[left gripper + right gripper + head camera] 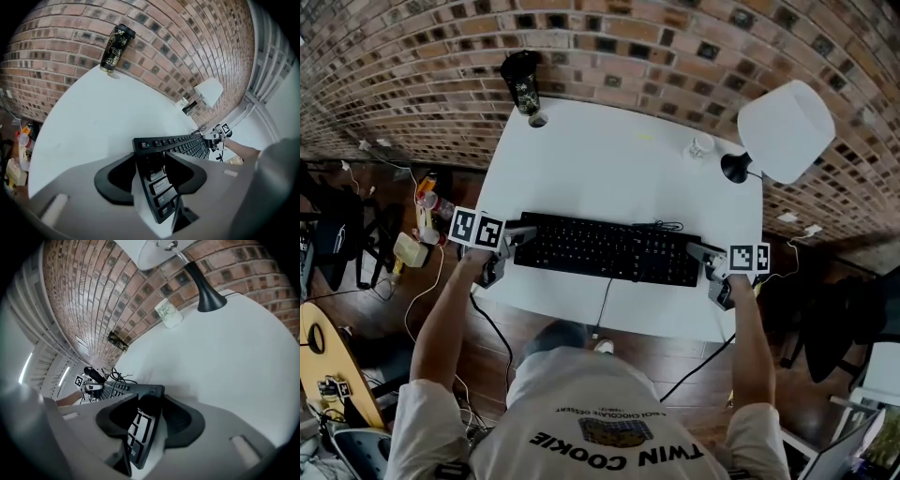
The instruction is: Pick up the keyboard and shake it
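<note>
Clamping both ends of the black keyboard [609,251], which lies flat across the middle of the frame on the white table [600,159].
The left gripper [516,242] and right gripper [705,255] are each partly closed around one end, pads seemingly pressed to it (nothing lifted yet). It looks like stiff, fairly light plastic, so end grips should suit it, though smooth edges could slip and the trailing cable [602,302] may snag during shaking.

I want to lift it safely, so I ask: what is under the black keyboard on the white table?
Only the white table shows around the keyboard, and a black cable comes out from under its near edge. Whatever lies beneath is covered by the keyboard itself.
</note>
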A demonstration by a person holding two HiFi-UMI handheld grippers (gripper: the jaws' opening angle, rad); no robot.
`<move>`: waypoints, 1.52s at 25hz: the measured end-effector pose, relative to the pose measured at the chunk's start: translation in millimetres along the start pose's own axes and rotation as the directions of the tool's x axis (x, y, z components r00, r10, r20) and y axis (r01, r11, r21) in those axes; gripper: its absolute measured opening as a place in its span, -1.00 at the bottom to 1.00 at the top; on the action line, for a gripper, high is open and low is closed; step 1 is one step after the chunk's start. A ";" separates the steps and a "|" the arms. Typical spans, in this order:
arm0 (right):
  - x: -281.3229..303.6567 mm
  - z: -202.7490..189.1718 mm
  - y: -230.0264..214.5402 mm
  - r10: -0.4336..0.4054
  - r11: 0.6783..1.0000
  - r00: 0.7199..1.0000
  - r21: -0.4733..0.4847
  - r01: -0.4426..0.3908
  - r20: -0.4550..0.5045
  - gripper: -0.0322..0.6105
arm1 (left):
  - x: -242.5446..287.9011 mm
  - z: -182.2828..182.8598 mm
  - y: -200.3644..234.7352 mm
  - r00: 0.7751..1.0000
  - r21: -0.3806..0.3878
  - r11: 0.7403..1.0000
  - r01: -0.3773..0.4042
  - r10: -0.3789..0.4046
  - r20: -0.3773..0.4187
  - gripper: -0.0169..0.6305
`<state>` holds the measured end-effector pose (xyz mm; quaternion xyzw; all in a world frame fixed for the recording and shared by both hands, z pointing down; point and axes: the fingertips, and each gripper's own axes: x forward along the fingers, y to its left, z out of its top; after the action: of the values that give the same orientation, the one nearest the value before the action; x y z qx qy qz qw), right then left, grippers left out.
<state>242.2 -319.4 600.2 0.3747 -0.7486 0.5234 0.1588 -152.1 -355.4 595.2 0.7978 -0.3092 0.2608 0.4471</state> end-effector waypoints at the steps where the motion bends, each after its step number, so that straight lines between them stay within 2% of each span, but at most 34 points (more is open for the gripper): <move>1: -0.4 -0.1 -0.2 -0.011 1.000 1.000 -0.005 0.011 0.004 -0.38 | -1.3 1.5 -0.6 1.000 0.002 1.000 -0.002 0.002 0.010 -0.34; 11: -12.3 9.1 5.1 -0.070 0.995 0.995 -0.064 0.074 0.065 -0.39 | -11.8 22.6 -11.4 0.997 0.084 0.995 -0.056 0.050 0.065 -0.39; 20: -21.3 31.2 16.1 -0.138 0.977 0.983 -0.144 0.155 0.120 -0.39 | -13.0 44.4 -9.8 0.990 0.117 0.987 -0.111 0.099 0.104 -0.39; 32: -27.2 65.7 28.8 -0.162 0.960 0.965 -0.194 0.202 0.204 -0.39 | -21.6 94.2 -10.9 0.979 0.185 0.972 -0.144 0.112 0.173 -0.40; 35: -30.1 69.3 34.3 -0.164 0.949 0.961 -0.229 0.216 0.224 -0.39 | -28.2 101.6 -12.8 0.971 0.209 0.965 -0.158 0.113 0.211 -0.40; 38: -31.8 68.7 38.1 -0.187 0.920 0.951 -0.295 0.257 0.247 -0.38 | -33.7 102.4 -14.1 0.959 0.245 0.952 -0.184 0.120 0.257 -0.40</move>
<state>246.4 -362.3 527.2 0.4804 -0.7893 0.3288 0.1953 -150.2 -430.5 516.6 0.8497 -0.3838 0.2361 0.2738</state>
